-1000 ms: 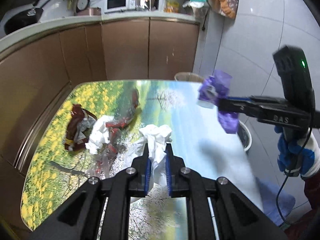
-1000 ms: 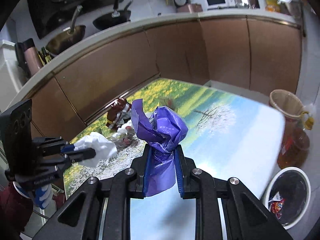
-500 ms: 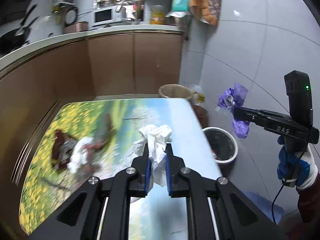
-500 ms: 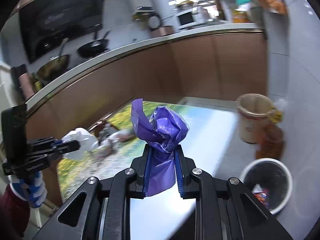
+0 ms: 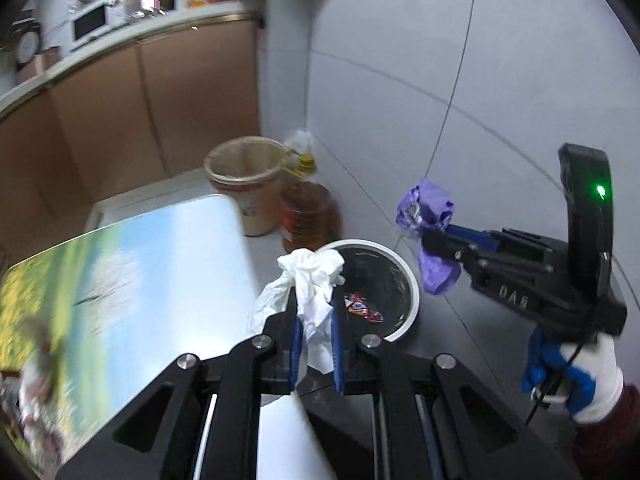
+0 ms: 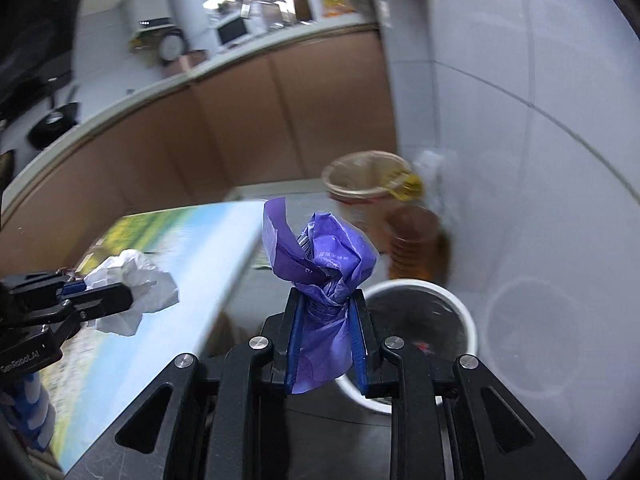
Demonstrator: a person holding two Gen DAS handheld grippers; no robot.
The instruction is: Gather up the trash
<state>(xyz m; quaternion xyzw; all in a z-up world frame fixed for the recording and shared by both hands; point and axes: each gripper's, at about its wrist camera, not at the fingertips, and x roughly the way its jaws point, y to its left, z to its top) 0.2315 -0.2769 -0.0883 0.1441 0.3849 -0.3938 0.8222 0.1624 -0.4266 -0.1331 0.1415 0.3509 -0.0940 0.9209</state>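
My left gripper [image 5: 315,300] is shut on a crumpled white tissue [image 5: 314,276] and holds it past the table's right edge, near the white-rimmed trash bin [image 5: 412,296] on the floor. My right gripper [image 6: 325,300] is shut on a crumpled purple wrapper [image 6: 320,256] and holds it in the air above the same bin [image 6: 464,312]. The right gripper also shows in the left wrist view [image 5: 430,236], with the purple wrapper [image 5: 434,208]. The left gripper with the tissue [image 6: 132,280] shows in the right wrist view. A colourful wrapper [image 5: 360,306] lies inside the bin.
The table with a landscape print [image 5: 140,264] is at the left, with blurred trash [image 5: 28,376] at its far left. A beige bucket [image 5: 244,180] and an oil bottle [image 5: 306,212] stand behind the bin. Brown cabinets [image 5: 140,104] and a tiled wall [image 5: 440,60] lie beyond.
Both grippers swung right, away from the table and toward the floor bin, each still holding its trash. The table trash slid to the left edge of view.
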